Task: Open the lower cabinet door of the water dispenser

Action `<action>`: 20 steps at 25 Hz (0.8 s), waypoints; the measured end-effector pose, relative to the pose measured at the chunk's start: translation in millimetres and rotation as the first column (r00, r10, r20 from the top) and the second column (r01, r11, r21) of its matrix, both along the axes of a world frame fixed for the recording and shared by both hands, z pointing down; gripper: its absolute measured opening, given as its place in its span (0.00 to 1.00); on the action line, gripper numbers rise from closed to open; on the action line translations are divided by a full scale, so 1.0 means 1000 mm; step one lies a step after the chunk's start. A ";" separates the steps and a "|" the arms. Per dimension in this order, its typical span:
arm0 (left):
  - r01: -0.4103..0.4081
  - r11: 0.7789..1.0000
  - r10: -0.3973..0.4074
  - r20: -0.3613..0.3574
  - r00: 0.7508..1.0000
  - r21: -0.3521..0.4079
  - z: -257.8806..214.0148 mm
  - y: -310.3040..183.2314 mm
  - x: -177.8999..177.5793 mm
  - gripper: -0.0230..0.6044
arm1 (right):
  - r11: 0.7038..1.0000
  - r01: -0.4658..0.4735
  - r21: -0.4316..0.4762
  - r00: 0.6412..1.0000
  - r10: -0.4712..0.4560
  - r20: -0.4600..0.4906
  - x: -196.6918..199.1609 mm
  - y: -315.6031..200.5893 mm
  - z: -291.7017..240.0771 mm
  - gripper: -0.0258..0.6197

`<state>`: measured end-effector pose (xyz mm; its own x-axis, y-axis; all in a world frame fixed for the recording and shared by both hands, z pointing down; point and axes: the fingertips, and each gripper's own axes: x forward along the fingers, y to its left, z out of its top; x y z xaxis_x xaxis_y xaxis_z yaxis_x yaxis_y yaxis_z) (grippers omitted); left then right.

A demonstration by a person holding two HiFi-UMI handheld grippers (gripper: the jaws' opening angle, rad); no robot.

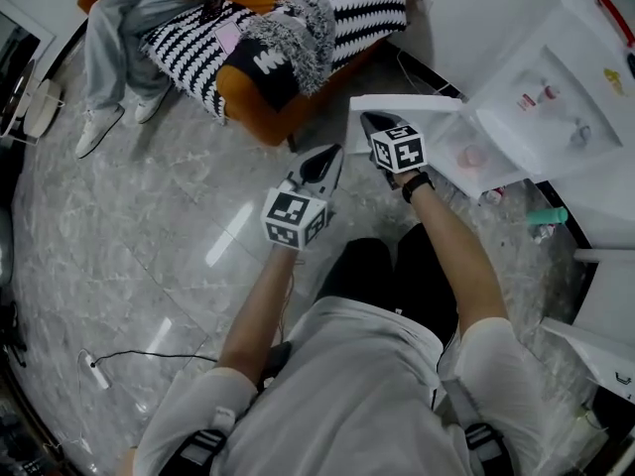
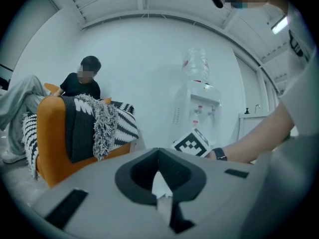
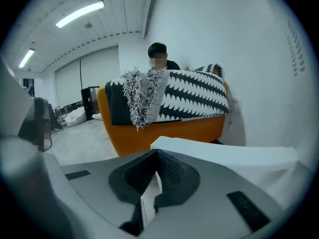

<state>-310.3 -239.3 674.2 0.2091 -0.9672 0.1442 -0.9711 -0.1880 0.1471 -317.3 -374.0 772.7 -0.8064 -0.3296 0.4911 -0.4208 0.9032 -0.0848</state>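
The white lower cabinet door (image 1: 417, 105) stands swung out from the water dispenser (image 1: 566, 87) on the right. The right gripper (image 1: 370, 120) is by the door's left end, its jaws pressed together with nothing in them. The left gripper (image 1: 330, 155) hangs just beside it, jaws together and empty too. The orange sofa (image 1: 248, 92) is close on the far side. Bare floor (image 1: 149, 246) lies open on the left.
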 end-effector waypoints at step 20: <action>-0.365 0.926 0.361 0.059 0.931 0.098 -0.053 -0.014 0.219 0.06 | 0.893 -0.378 0.243 0.918 0.328 0.222 0.284 0.085 -0.144 0.06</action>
<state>-91.7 -253.5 621.6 0.5452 -0.8361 0.0603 -0.8379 -0.5413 0.0706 -33.3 -289.0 628.4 -0.6739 -0.7099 0.2047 -0.7178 0.6947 0.0460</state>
